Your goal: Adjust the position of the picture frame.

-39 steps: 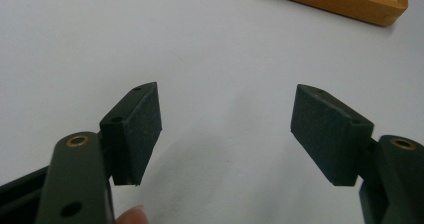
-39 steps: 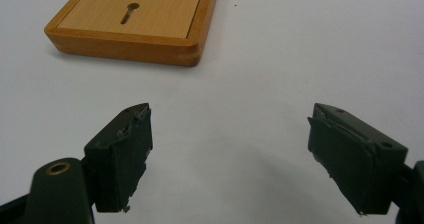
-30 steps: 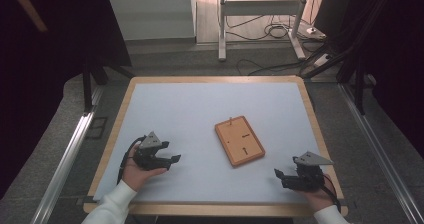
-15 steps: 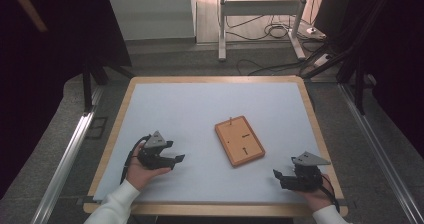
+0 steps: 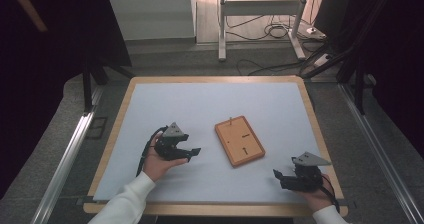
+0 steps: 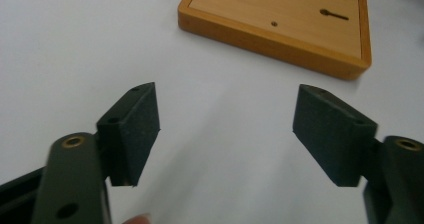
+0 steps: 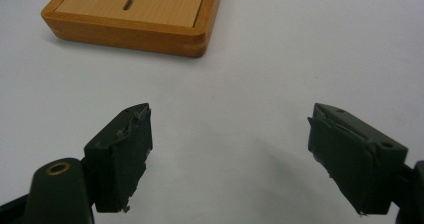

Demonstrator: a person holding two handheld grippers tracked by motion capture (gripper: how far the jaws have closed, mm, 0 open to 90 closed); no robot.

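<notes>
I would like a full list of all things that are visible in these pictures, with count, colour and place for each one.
wooden board: 1, orange-brown with a paler inset face, keyhole slots and a small peg at its far edge, lying flat on the mat right of centre, between the two tools.
mat: 1, pale blue-white, covering the table top.
table: 1, light wood rim around the mat.
metal stand: 1, white-grey, on the floor beyond the table.
cables: several, dark, on the floor behind the table.
left tool: 1, black with a grey plate, jaws open and empty, left of the board.
right tool: 1, black with a grey plate, jaws open and empty, near the table's front right corner.
sleeves: 2, white, at the bottom edge.
</notes>
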